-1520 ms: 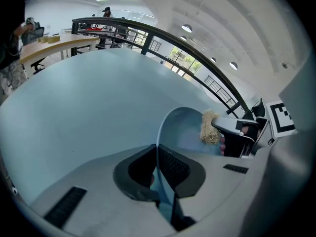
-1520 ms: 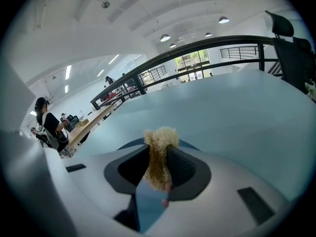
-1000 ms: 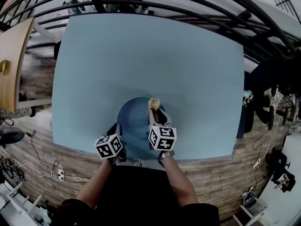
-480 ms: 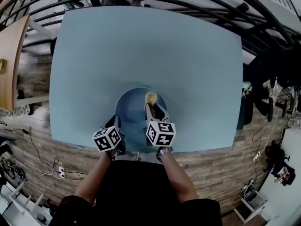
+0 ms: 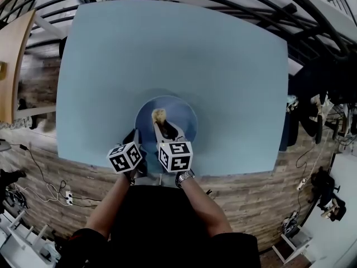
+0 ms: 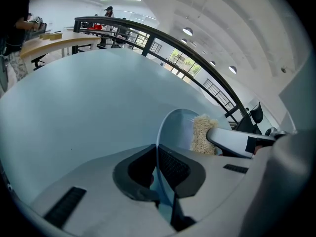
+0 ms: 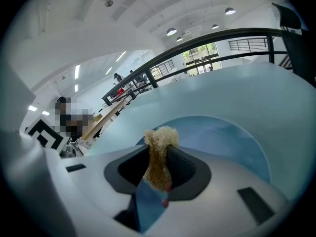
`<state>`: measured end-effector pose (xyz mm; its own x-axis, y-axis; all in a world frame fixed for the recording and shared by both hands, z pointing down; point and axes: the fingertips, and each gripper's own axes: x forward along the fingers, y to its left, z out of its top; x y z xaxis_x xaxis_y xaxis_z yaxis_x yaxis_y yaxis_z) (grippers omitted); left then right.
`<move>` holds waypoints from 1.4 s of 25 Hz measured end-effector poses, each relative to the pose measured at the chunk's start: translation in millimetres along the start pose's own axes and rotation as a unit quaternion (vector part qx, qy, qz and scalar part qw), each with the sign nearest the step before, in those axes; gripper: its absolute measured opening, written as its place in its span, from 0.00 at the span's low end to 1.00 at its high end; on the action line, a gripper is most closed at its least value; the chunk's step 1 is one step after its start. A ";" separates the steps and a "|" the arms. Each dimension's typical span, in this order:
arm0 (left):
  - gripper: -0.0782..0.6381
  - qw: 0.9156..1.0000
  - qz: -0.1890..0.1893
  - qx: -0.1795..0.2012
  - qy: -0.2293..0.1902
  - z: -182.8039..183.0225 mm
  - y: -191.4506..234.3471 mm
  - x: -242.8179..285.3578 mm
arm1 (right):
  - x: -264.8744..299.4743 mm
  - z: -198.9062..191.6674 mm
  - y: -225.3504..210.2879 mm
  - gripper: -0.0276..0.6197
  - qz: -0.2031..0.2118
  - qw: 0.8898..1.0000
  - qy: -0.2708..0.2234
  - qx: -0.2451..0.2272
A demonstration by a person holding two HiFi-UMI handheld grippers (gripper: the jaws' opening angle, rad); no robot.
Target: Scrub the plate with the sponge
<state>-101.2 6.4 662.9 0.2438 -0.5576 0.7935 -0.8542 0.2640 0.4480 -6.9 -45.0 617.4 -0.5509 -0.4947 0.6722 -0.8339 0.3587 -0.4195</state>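
Tan sponge (image 5: 159, 116) on the blue plate (image 5: 182, 114)

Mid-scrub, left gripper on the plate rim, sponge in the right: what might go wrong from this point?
1. The left gripper clamps only the thin rim of the round blue plate; scrubbing pressure might twist it loose.
2. The right gripper pinches the tan fibrous sponge into a narrow strip, so drag may pull it out.
3. The plate sits close to the light blue table's near edge; a slip could push it off.
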 end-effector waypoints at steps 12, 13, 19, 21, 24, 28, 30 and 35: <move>0.12 1.000 -0.002 -0.002 -0.001 2.6 1.9 0.0 | 25.6 -12.1 48.2 0.20 0.054 0.997 0.044 -0.035; 0.12 1.000 -0.003 -0.002 -0.001 2.4 2.0 0.2 | 27.5 -13.7 49.6 0.20 0.055 0.997 0.047 -0.036; 0.12 1.000 -0.006 0.002 0.000 2.3 1.7 -0.1 | 32.3 -19.8 48.9 0.20 0.057 0.996 0.065 -0.035; 0.12 1.000 -0.007 0.003 0.001 1.9 1.5 0.3 | 33.9 -20.3 48.2 0.20 0.059 0.995 0.067 -0.040; 0.12 1.000 -0.008 0.004 0.002 2.2 1.1 0.3 | 35.6 -20.2 47.1 0.20 0.058 0.995 0.070 -0.046; 0.12 1.000 -0.009 0.003 0.003 2.5 2.8 -0.8 | 37.0 -20.9 45.7 0.20 0.056 0.995 0.072 -0.043; 0.12 1.000 -0.011 0.003 0.005 2.2 3.6 -0.2 | 38.5 -20.8 43.4 0.20 0.059 0.995 0.073 -0.039; 0.12 1.000 -0.010 0.004 0.005 1.9 2.1 1.6 | 38.1 -19.1 35.3 0.20 0.054 0.995 0.071 -0.035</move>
<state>-103.5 4.5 664.4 0.2654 -0.5545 0.7887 -0.8528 0.2465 0.4604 -56.7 -36.1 639.9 -0.6234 -0.3341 0.7069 -0.7624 0.4603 -0.4548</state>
